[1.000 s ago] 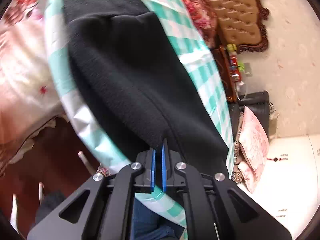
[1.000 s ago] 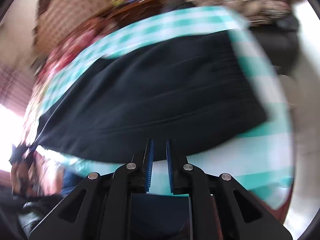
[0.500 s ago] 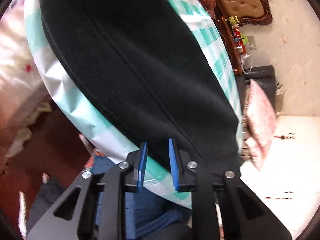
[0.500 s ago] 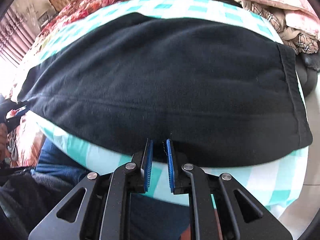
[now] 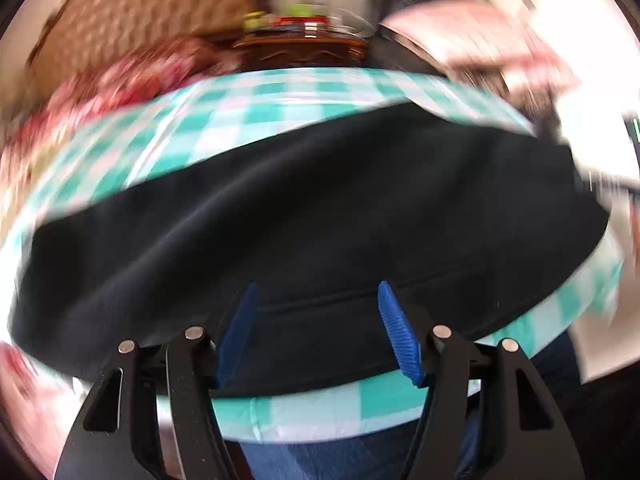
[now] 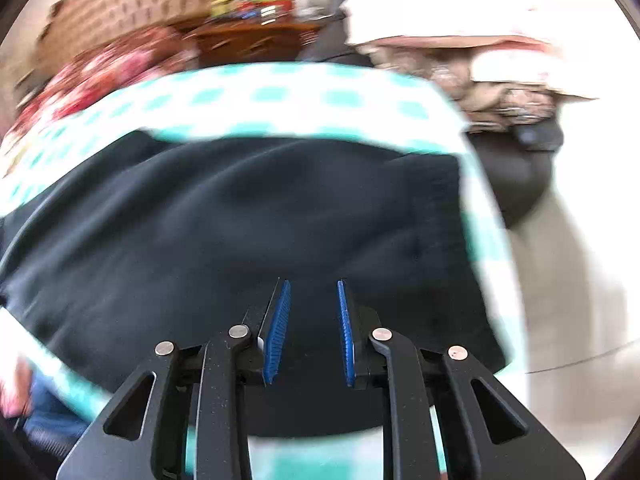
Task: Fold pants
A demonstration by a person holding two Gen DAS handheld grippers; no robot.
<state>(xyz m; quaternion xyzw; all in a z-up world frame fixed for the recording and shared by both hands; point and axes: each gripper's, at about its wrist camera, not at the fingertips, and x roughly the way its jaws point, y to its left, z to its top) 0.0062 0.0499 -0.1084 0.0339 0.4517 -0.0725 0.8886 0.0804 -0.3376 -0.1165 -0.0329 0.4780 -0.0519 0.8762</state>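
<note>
Black pants (image 5: 320,216) lie folded lengthwise across a table with a teal-and-white checked cloth (image 5: 248,104). My left gripper (image 5: 316,292) is wide open and empty, over the near edge of the pants. In the right wrist view the pants (image 6: 248,216) fill the middle. My right gripper (image 6: 312,290) is open and empty above the near part of the pants, towards their right end. Both views are blurred by motion.
A dark wooden cabinet (image 5: 300,46) with small items stands behind the table. A tufted brown headboard (image 5: 144,12) and red floral bedding (image 5: 120,76) are at the back left. Pink pillows (image 6: 448,8) are piled at the back right. Blue jeans of a person (image 5: 340,456) show below the table's edge.
Both grippers have let go of the pants and opened, the left one widely. Both cameras have swung to face the table from its near edge.
</note>
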